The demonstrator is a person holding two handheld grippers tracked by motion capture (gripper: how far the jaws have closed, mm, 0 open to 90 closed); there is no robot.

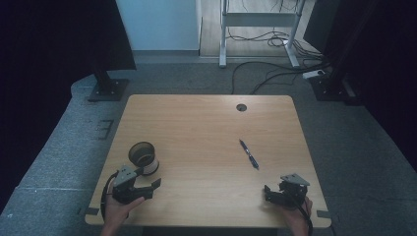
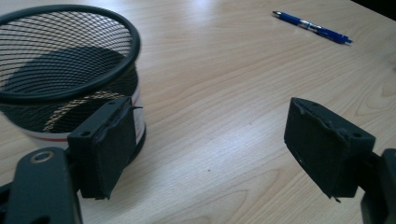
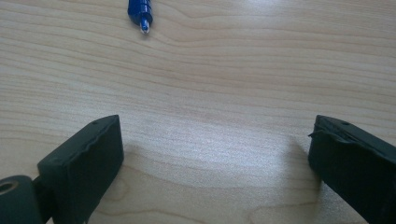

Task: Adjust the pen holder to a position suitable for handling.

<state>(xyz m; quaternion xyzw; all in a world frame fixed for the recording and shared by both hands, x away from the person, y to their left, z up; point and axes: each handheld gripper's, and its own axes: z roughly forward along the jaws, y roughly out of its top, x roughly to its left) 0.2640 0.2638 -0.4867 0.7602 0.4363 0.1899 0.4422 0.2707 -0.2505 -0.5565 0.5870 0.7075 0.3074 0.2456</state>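
L gripper (image 1: 147, 188) is being held near the table's front-left corner, jaws spread wide, nothing pinched; the mesh cup (image 1: 143, 157) is standing upright just beyond it, close to one jaw, contact unclear. R gripper (image 1: 273, 193) is being held at front-right, jaws likewise spread and empty, aimed toward the blue pen (image 1: 249, 154), which is lying flat, apart, right of centre on the table (image 1: 196, 123). Judged step: approach, pre-grasp. Next move prob. calls for R gripper being advanced and closed across the pen barrel. Count: 1 cup, 1 pen, 2 grippers.

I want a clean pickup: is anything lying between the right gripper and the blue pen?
Nothing visible does. Bare table lies between the open right gripper and the blue pen.
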